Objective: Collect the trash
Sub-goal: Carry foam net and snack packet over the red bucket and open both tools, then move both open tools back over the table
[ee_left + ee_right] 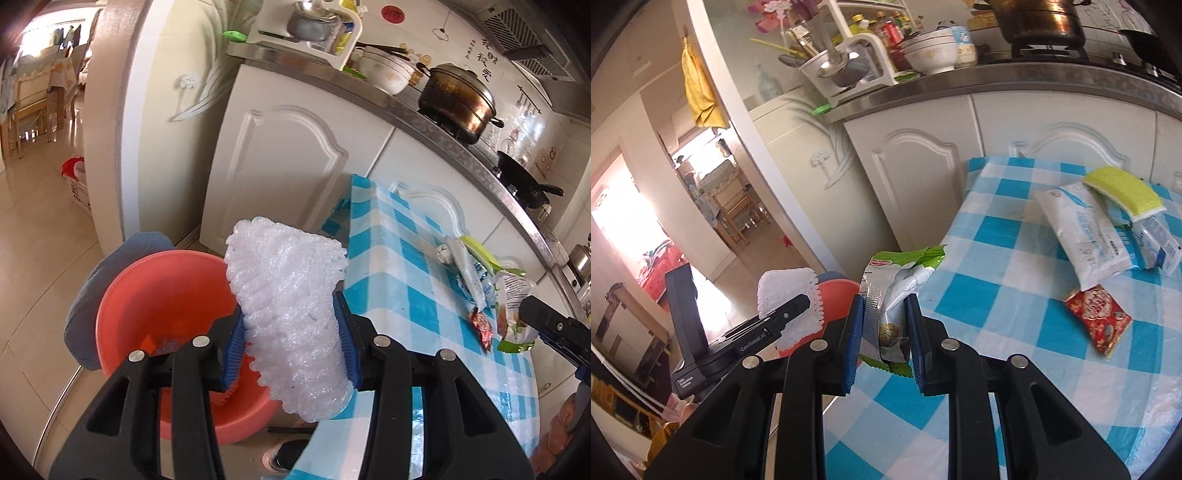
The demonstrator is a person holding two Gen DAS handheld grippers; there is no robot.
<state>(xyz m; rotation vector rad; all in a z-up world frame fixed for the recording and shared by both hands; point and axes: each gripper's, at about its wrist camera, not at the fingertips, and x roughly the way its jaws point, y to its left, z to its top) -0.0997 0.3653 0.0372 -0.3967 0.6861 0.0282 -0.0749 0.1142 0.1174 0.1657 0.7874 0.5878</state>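
Note:
My left gripper (291, 347) is shut on a white foam net sleeve (288, 295), held just over the rim of a red plastic basin (155, 291) that stands on the floor beside the table. My right gripper (884, 325) is shut on a green and silver snack wrapper (892, 295) above the left edge of the blue checked tablecloth (1015, 314). In the right wrist view the left gripper (798, 310) with the foam sleeve (783, 288) shows in front of the basin (838, 291). On the cloth lie a red wrapper (1099, 317), a white pouch (1082, 236) and a yellow sponge (1123, 190).
White cabinet doors (291, 155) stand behind the table under a steel counter (461, 140) with pots, bowls and a rack. A blue cloth (96, 295) lies under the basin. A person's shoe (284, 458) is near the table edge. A doorway opens at the left.

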